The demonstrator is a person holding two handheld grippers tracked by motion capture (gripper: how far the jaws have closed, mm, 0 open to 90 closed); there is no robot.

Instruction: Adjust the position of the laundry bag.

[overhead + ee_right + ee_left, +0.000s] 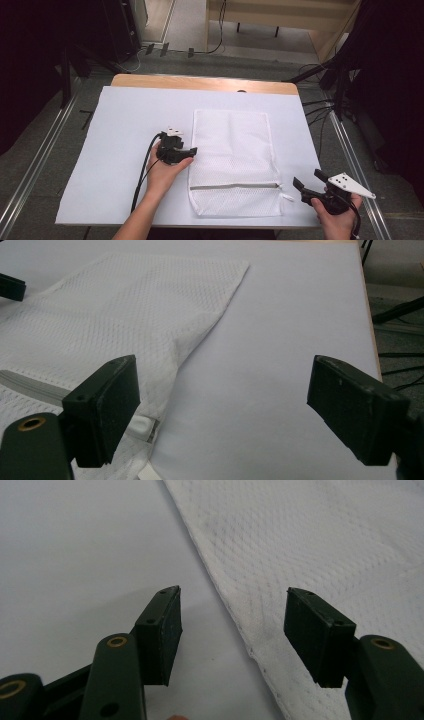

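Between the wide-open jaws of the left gripper (232, 640) runs the left edge of the white mesh bag (232, 160), lying flat at frame centre. Lower right, the right gripper (311, 181) gapes wide beside the zipper pull (142, 427). Best closed squarely on cloth, not the white mat (125, 125).

We see wide bare room on the white table sheet (125, 130) left of the mesh bag (232, 150), and a narrower bare strip along the bag's right side. The bag lies flat, no real barrier. The left gripper (186, 151) sits at the bag's left edge, jaws apart, blocking that side. The right gripper (306, 181), jaws wide, hangs near the table's front right corner, beside the zipper (235, 186) end.
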